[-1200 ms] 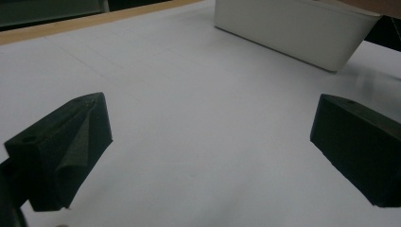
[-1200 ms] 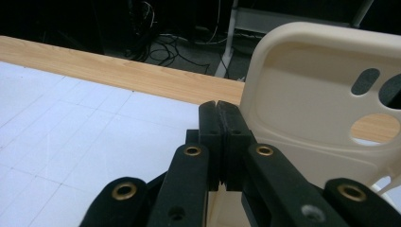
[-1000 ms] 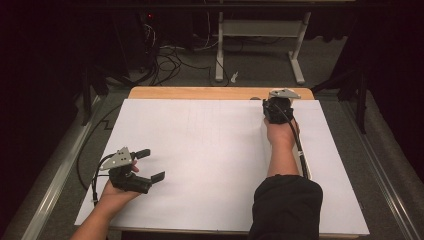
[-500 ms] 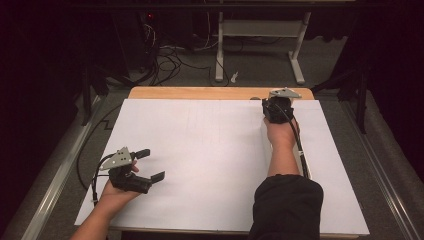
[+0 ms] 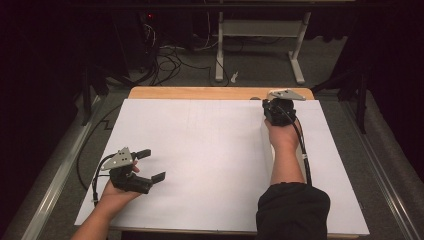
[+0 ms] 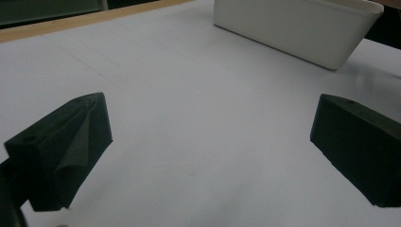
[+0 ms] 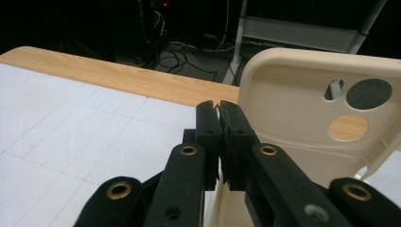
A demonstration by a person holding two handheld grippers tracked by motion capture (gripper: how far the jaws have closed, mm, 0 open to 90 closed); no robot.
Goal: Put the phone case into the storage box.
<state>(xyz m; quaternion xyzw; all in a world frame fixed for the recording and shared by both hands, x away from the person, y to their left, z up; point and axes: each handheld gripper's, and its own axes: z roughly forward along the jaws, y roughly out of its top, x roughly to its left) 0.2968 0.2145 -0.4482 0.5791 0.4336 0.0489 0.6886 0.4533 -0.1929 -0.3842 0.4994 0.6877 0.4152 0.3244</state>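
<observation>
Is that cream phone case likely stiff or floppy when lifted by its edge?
The phone case is a thin shell with camera cutouts, so probably light and slightly bendy. Pinched at one edge by the right gripper, it may pivot or slip.

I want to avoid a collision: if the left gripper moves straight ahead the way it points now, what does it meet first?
Probably the white tub. The left gripper has open jaws, with bare white table cover between it and the tub, which stands ahead and slightly right. Depth is unclear.
</observation>
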